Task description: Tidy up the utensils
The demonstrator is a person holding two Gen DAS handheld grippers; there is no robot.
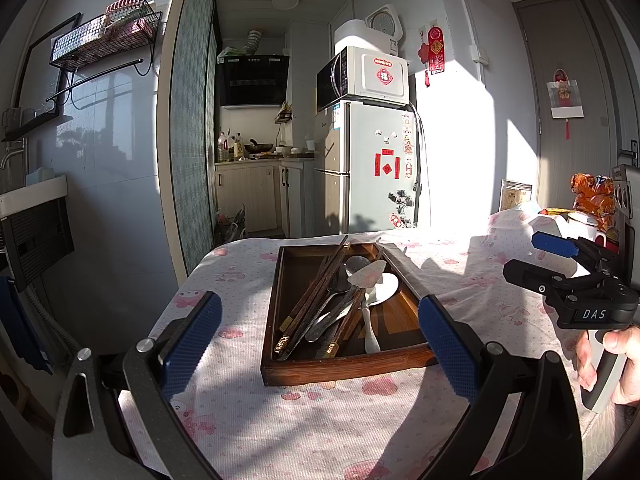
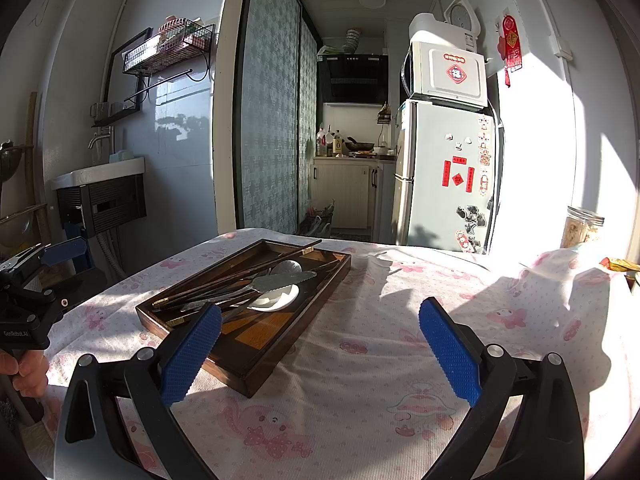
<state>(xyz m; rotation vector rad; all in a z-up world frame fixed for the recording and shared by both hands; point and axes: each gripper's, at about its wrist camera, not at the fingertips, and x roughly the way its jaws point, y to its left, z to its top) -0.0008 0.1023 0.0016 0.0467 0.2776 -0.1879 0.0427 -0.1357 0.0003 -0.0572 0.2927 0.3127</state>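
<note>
Here, tray (image 1: 340,364) of utensils (image 1: 340,300) ahead between spread left claw (image 1: 320,344) fingers.

The bench (image 2: 360,360) wears a white cloth (image 1: 248,420) dotted pink with pink cartoon figures. On it, the tray (image 1: 344,366) is dark brown wood, holding dark chopsticks (image 1: 316,292) with gold ends, a silver spoon (image 1: 354,266) and a white one (image 1: 380,288). Both tongs (image 1: 320,344) (image 2: 320,350) are black with blue textured pads (image 1: 192,344).

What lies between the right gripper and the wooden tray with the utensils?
Only bare tablecloth. In the right wrist view, the right gripper is open, with the wooden tray just ahead to its left, and nothing stands between them.
</note>
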